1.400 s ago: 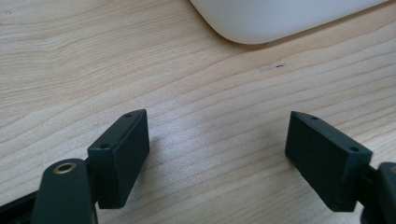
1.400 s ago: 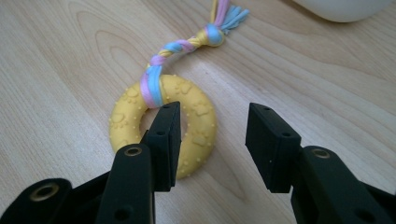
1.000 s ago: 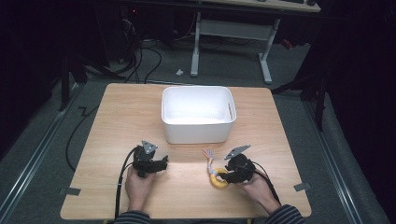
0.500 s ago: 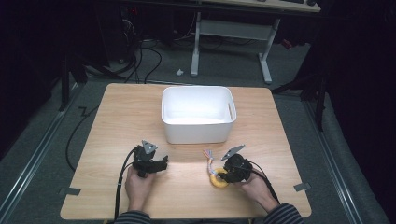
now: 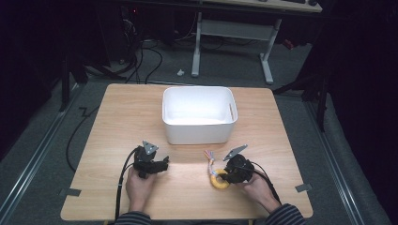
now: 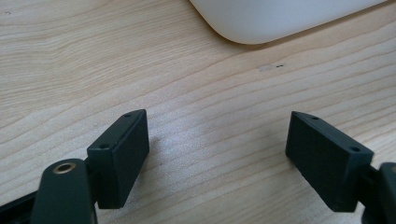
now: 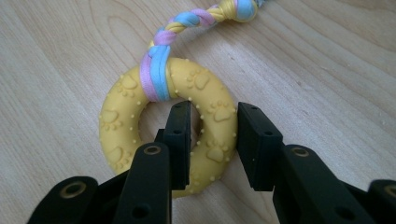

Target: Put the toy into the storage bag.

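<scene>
Right gripper (image 7: 212, 128) jaws just closed on yellow ring toy (image 7: 205, 98); hands unmoved.
Ring rubbery, paw-embossed, pastel braided rope (image 7: 187, 21) knotted on; lies on wood-grain table (image 5: 122, 112) before smooth white tub (image 5: 199, 136); left gripper (image 6: 217, 154) jaws apart.

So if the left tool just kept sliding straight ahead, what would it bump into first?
Probably the white bin. The left tool stands open over bare table, and the bin's rounded corner lies ahead, slightly to one side, so it might only graze it.

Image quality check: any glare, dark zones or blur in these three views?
High view: table lit, room around it nearly black, bright patch inside the white bin. Left gripper view: soft sheen on the wood between the jaws, bin corner slightly washed out. Right gripper view: yellow ring toy sharp, nearest jaw parts soft.
</scene>
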Demonstrator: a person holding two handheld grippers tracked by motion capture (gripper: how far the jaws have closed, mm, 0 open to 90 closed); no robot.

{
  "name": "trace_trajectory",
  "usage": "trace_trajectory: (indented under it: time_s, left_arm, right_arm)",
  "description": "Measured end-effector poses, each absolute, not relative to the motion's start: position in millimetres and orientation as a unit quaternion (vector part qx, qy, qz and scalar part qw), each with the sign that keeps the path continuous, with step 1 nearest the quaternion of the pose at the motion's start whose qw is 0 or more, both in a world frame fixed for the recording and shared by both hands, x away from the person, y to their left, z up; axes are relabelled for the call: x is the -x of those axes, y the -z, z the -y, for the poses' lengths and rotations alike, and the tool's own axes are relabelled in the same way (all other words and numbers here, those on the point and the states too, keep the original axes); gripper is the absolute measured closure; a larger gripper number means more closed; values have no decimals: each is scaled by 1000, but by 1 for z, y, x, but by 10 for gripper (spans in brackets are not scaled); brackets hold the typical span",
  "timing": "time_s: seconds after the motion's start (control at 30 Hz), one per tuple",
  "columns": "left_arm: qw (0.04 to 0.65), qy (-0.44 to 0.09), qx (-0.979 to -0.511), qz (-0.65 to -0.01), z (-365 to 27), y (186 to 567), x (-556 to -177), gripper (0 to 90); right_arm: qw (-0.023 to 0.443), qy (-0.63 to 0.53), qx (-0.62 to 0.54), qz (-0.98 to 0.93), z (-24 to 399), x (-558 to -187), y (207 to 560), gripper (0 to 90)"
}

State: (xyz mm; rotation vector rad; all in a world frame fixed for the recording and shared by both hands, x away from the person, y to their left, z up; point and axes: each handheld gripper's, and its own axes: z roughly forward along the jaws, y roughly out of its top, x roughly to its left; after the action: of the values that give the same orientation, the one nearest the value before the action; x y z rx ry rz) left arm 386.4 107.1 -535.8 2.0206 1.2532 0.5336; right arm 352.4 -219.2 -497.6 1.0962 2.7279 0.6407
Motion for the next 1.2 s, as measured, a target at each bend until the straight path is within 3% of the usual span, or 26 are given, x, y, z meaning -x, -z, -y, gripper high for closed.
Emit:
trace_trajectory:
  time_s: [0.57, 1.2]
  left_arm:
    - [345, -206, -778, -483, -107, 536, -386, 217]
    - [345, -205, -779, -482, -107, 536, -386, 217]
  right_arm:
    - [69, -258, -388, -882, 244, -347, 484, 675]
    - [117, -291, -417, -853, 280, -338, 459, 676]
